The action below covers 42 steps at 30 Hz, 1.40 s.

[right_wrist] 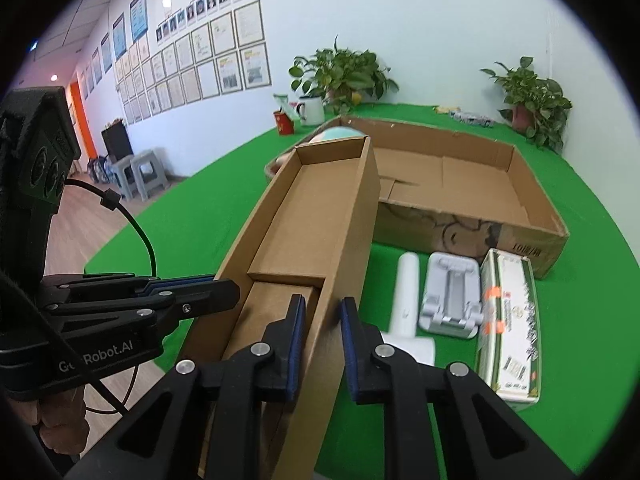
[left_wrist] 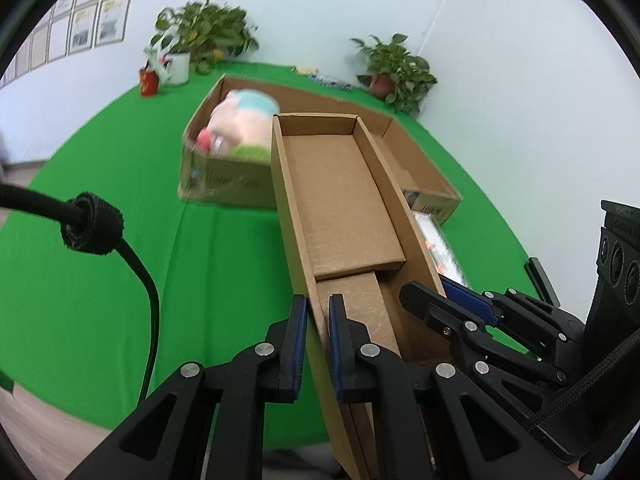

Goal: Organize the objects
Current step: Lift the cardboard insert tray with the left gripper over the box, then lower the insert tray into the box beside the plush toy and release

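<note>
Brown cardboard, the long open box (right_wrist: 316, 216) hangs above the green table (left_wrist: 100, 280), the left gripper (left_wrist: 318, 344) and right gripper (right_wrist: 322, 344) each pinched shut on a thin side wall, so it could probably bend or slip if one hand tugs.

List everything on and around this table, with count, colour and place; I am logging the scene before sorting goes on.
narrow box: 1, brown, held up over the cloth
large tray box: 1, brown, behind it
plush toy: 1, pink and teal, in the large box
white tube: 1, on the cloth
phone stand: 1, grey, beside the tube
printed carton: 1, white-green, rightmost
potted plants: 2, green, table's far edge
left gripper: shut on the box's left wall
right gripper: shut on its right wall
</note>
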Available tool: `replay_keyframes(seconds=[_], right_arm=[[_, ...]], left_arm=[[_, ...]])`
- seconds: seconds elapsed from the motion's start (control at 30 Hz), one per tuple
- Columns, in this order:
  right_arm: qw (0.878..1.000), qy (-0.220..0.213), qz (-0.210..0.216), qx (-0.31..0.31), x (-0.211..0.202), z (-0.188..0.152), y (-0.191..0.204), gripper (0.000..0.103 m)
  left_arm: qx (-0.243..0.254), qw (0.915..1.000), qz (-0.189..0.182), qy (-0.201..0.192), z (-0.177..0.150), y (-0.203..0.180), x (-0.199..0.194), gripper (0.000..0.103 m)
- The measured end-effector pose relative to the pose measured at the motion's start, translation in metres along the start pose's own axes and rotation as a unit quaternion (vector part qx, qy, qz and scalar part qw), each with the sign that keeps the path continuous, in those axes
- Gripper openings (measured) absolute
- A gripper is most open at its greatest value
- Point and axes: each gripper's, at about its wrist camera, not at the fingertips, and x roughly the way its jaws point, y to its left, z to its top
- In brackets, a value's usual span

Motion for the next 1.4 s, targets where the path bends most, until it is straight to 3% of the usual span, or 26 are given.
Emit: replay_keyframes(seconds=[0.5,0.77,0.93,1.1,1.27,1.4], right_arm=[[0.995,-0.083,-0.042,0.033,-0.003,0.056,-0.059,0.014],[0.994,-0.093,-0.043,0.035,0.021,0.109,-0.088,0.013],[0.994,-0.092,-0.046,0.034,0.044,0.149,-0.103,0.013],[0.996,-0.072,-0.037,0.045,0.074,0.168,-0.112,0.013],[0.997,-0.039,-0.025,0.057,0.111,0.169,-0.121,0.013],[0.998,-0.008,-0.018,0.066,0.144,0.161,-0.126,0.013]], left_arm=[[0.081,0.9950,-0.009,-0.058,0.094,-0.071,0.012,0.007],[0.110,0.9916,-0.002,-0.069,0.183,-0.092,0.043,0.008],[0.106,0.9928,0.002,-0.057,0.247,-0.082,0.070,0.008],[0.099,0.9944,0.011,-0.034,0.294,-0.061,0.105,0.008],[0.088,0.9957,0.028,0.000,0.311,-0.034,0.155,0.008],[0.083,0.9953,0.044,0.025,0.299,-0.009,0.195,0.007]])
